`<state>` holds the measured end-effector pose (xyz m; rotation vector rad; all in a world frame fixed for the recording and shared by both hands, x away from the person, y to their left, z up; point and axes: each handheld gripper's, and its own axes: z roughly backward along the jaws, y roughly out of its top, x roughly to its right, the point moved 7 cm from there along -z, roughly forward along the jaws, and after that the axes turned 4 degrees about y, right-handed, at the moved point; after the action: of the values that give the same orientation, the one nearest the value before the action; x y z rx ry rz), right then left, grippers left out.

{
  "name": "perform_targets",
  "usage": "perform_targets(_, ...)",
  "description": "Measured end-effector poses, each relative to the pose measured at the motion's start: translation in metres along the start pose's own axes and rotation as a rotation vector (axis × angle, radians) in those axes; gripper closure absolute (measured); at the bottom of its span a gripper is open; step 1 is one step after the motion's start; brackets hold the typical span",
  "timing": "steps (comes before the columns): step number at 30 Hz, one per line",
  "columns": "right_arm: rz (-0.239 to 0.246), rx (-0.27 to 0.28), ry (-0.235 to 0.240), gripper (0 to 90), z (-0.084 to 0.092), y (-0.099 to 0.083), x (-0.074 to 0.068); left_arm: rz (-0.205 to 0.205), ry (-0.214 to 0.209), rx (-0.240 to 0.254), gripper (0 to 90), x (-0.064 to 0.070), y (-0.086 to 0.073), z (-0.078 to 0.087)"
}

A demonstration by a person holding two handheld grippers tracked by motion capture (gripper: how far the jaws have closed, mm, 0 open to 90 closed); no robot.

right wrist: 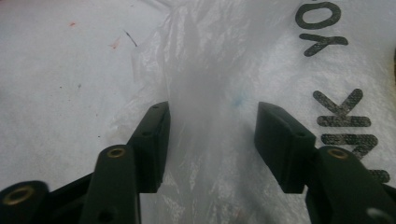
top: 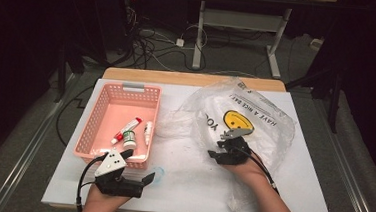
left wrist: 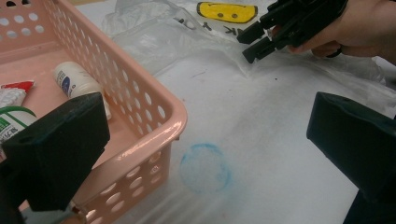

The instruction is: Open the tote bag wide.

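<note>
1. Right gripper (top: 227, 150) sits low on the clear plastic bag (top: 269, 127), near the middle of the worktop (top: 195, 186), toward its right half. Jaws half-open, a raised fold of film between them; pads not yet pressing. Looks like lining up a pinch to lift or open the bag.
2. Bag lies crumpled across the right part of the worktop, yellow smiley print (top: 238, 121) facing up, mouth side seemingly toward the basket.
3. Left gripper (top: 146, 178) hovers at the worktop's front edge, just beside the pink basket's (top: 107, 96) near right corner. Jaws wide, nothing in them. Probably parked, waiting to help.
4. Basket at the left edge holds a tube (top: 126, 130), a small white bottle (top: 130, 141) and a slim white stick (top: 147, 132), probably meant for the bag.
5. Faint blue ring stain (left wrist: 205, 168) on the worktop between the left gripper's jaws; irrelevant.
</note>
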<state>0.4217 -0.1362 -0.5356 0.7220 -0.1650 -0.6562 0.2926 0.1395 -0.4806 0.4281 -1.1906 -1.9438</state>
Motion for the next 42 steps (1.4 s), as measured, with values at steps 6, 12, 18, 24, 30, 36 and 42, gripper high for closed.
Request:
perform_targets(6,-0.019,0.016,0.009,58.2,0.003,-0.001,0.004,-0.001,-0.002,-0.001,0.0,0.001,0.000,0.000)
perform_targets(12,-0.015,0.044,0.006,65.4,0.007,0.002,0.006,-0.003,-0.002,-0.003,0.0,0.001,0.000,0.000)
perform_targets(18,-0.017,0.052,0.023,69.1,0.009,0.002,0.005,-0.001,-0.003,-0.001,0.0,0.000,0.000,0.000)
perform_targets(24,-0.036,0.070,0.043,67.7,0.012,0.003,0.006,-0.005,-0.004,-0.002,0.0,0.001,0.000,0.000)
perform_targets(30,-0.040,0.058,0.043,69.2,0.010,0.000,0.007,-0.004,-0.010,-0.005,0.0,0.003,0.000,0.000)
perform_targets(36,-0.014,0.032,0.036,76.5,0.007,-0.002,0.005,0.008,-0.014,0.000,0.0,0.003,0.000,-0.001)
perform_targets(42,-0.025,0.068,0.037,87.8,0.014,-0.002,0.005,0.020,-0.026,-0.001,0.0,0.003,-0.001,-0.002)
